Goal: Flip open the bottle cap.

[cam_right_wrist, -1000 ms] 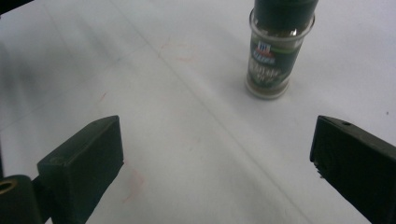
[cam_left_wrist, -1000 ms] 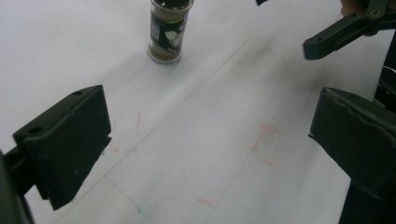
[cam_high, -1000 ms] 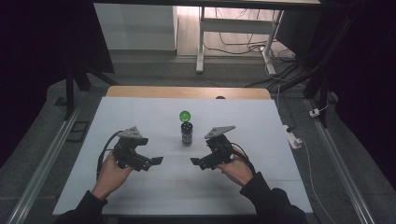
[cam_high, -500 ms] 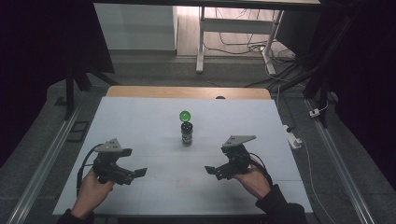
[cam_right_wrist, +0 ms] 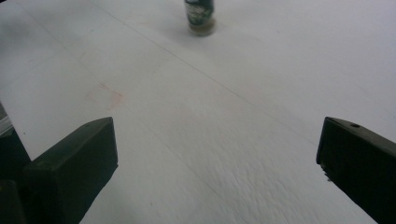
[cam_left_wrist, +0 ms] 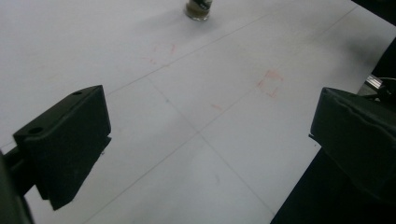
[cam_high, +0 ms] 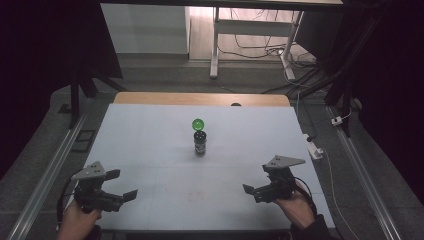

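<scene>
You have the white table (cam_high: 150, 140) spread out in front of you, a wooden strip (cam_high: 200, 98) showing along its far edge, and faint ruled lines and a few reddish marks (cam_left_wrist: 271, 84) crossing its surface. Your left gripper (cam_high: 122, 186) sits low at the near left corner of the table, held in your left hand (cam_high: 77, 220), with the grey three-cornered plate (cam_high: 89, 171) on top; its jaws stand wide apart with nothing between them, as the left gripper view confirms, where bare tabletop fills the gap. Your right gripper (cam_high: 252, 192) is near the right edge of the table toward the front, held in your right hand (cam_high: 295, 207), and its jaws are likewise spread wide over bare table, gripping nothing. The two grippers are well apart from each other, each pointing inward toward the middle. Between them and farther back, near the centre of the table, the small dark bottle (cam_high: 200, 144) stands upright, well clear of both tools; in the gripper views its base shows at the top edge (cam_left_wrist: 198, 9) (cam_right_wrist: 200, 17). A green ball (cam_high: 198, 124) appears to rest on top of the bottle, though from the high view you can't be sure it isn't just behind it.
</scene>
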`<action>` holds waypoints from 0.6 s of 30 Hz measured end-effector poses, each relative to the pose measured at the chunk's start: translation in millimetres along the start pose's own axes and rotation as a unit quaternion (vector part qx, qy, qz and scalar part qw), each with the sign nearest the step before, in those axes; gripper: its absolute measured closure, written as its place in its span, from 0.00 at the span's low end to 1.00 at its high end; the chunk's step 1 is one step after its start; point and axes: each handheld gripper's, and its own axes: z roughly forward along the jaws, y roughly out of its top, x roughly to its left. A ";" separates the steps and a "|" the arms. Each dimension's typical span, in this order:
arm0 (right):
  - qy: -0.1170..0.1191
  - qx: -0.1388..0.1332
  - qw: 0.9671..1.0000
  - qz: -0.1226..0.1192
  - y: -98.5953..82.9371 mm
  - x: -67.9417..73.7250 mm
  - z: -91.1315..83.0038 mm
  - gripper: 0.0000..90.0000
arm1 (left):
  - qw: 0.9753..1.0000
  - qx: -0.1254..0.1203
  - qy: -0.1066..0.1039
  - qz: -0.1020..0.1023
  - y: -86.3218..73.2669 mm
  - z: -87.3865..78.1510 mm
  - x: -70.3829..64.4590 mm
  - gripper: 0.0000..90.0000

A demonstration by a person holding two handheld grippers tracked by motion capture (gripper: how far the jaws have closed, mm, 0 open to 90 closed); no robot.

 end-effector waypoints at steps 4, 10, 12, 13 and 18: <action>-0.026 -0.004 0.999 0.021 -14.3 -7.9 -15.1 0.00 | 1.000 -0.005 0.010 -0.010 -9.6 -9.0 2.0 0.00; -0.058 -0.005 0.997 0.050 -34.2 -19.7 -35.0 0.00 | 1.000 -0.005 0.019 -0.024 -20.8 -16.9 5.1 0.00; -0.066 -0.003 0.996 0.058 -39.8 -22.1 -39.8 0.00 | 0.999 0.001 0.026 -0.025 -23.4 -17.9 5.4 0.00; -0.068 -0.002 0.996 0.062 -42.4 -23.1 -41.6 0.00 | 0.999 0.003 0.030 -0.025 -24.6 -18.6 5.7 0.00; -0.071 -0.002 0.995 0.077 -48.3 -24.3 -49.5 0.00 | 0.999 0.014 0.033 -0.033 -30.8 -21.1 7.1 0.00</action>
